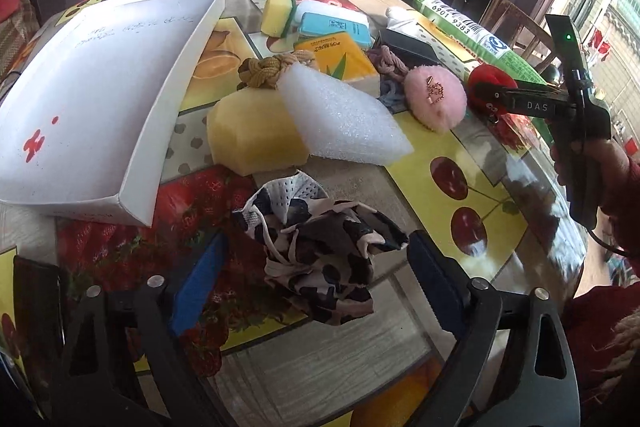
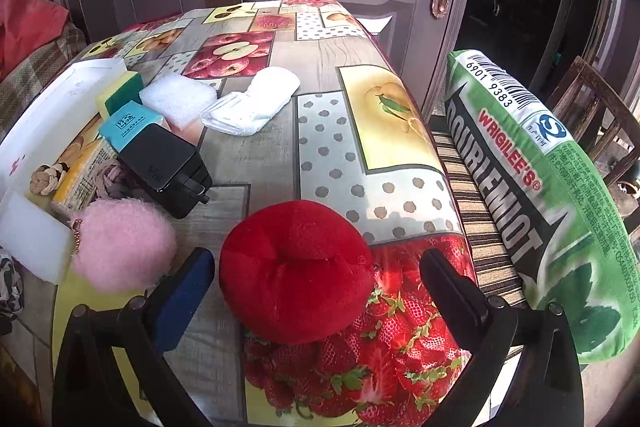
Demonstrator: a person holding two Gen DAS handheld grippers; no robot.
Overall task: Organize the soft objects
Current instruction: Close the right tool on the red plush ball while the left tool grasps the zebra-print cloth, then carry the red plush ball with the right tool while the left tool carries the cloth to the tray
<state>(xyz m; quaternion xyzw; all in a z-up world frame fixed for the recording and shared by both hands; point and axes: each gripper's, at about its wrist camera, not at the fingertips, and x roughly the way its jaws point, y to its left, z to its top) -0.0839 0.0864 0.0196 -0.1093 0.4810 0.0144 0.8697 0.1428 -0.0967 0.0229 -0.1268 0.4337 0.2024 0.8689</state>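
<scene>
A crumpled black-and-cream patterned cloth [image 1: 320, 259] lies on the fruit-print table [image 1: 452, 155] between the blue pads of my left gripper [image 1: 316, 243]. Those jaws stand open, the left pad clear of the fabric and the right pad at its edge. In the right wrist view a red plush ball [image 2: 296, 271] sits between the fingers of my right gripper [image 2: 318, 259], which is open with a gap on each side. The left wrist view shows that same gripper [image 1: 486, 95] around the red plush ball [image 1: 488, 77], held by a hand in a red sleeve.
A shallow white box [image 1: 100, 87] lies at the left. Mid-table are a yellow sponge [image 1: 252, 135], white foam block [image 1: 344, 115], pink pompom [image 1: 434, 95], knotted rope [image 1: 272, 67], tissue packs and a black charger [image 2: 164, 167]. A green pillow [image 2: 560, 187] rests on a chair off the right edge.
</scene>
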